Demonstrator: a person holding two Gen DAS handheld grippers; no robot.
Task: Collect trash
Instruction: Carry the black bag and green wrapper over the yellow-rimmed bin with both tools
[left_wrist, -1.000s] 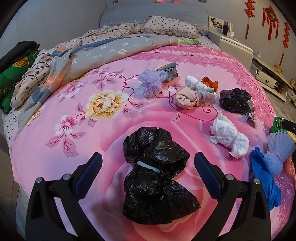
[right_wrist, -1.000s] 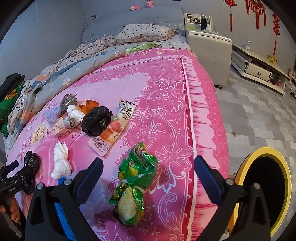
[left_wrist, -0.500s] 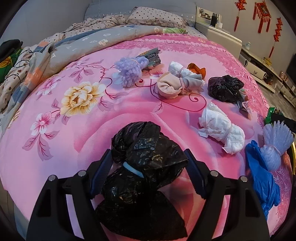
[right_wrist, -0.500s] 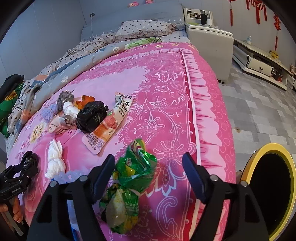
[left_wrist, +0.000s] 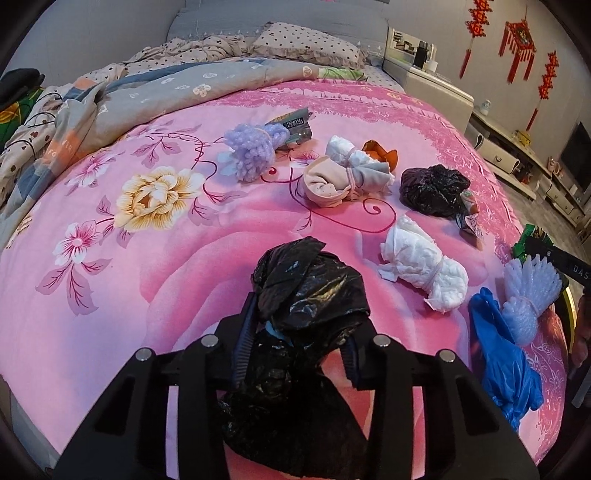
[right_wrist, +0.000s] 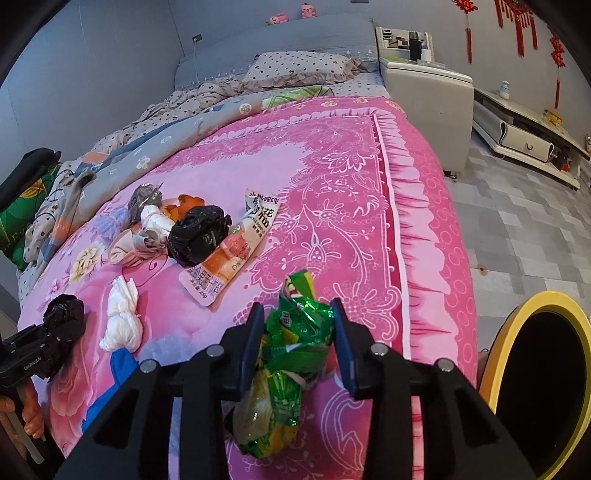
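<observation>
your left gripper (left_wrist: 297, 345) is pinched on the black bag (left_wrist: 310, 291) at its tied waist, left of the yellow bin (right_wrist: 532, 384); your right gripper (right_wrist: 297, 345) squeezes the green wrapper (right_wrist: 291, 339) (knotted middle, firmest hold) beside that bin, ready to drop.

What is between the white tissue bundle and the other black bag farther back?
Only bare pink bedspread lies between the white tissue bundle and that black bag, in the left wrist view.
</observation>
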